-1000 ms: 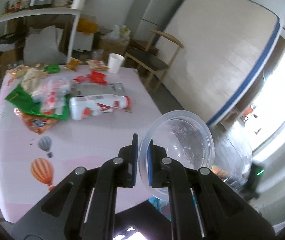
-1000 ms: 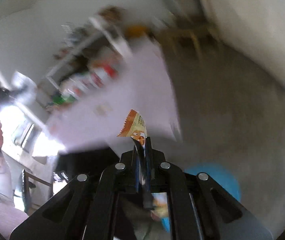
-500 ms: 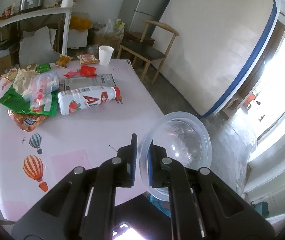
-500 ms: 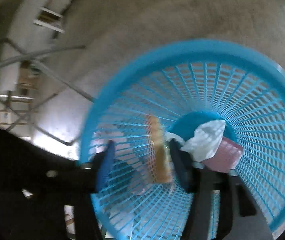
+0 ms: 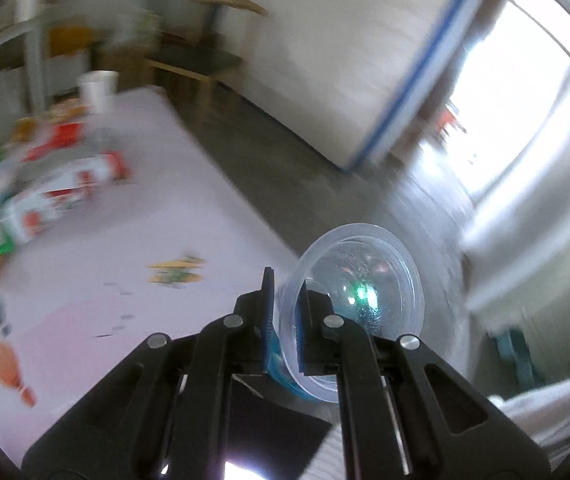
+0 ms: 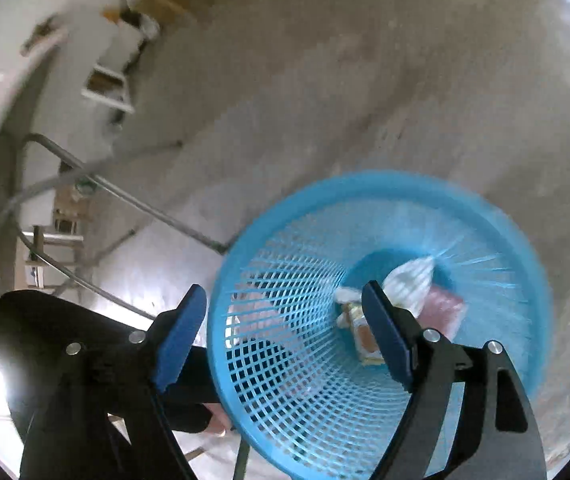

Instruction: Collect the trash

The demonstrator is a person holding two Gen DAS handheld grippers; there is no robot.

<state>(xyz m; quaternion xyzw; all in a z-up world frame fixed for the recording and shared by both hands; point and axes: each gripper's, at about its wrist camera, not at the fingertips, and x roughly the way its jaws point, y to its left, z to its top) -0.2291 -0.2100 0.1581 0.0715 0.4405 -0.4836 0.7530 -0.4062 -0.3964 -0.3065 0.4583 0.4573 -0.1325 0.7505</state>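
right gripper [image 6: 285, 336]: fingers have just been opening, nothing between them now
orange snack wrapper [image 6: 365, 338]: now lying inside the blue mesh plastic basket [image 6: 285, 400]
left gripper [image 5: 285, 312]: swinging away from the worktop

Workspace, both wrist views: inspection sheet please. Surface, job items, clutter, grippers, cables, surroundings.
Surface: pink table, balloon prints, blurred.
Job's things: clear plastic bowl pinched by its rim; blue mesh basket on the floor holds an orange snack wrapper, white crumpled wrapper, pink packet.
Clutter: bottle, packets, paper cup on the table's far part.
Grippers: left gripper shut on the bowl; right gripper jaws just opened, nothing between them, above the basket.
Cables: nothing seen.
Surroundings: concrete floor, wooden chair, window.
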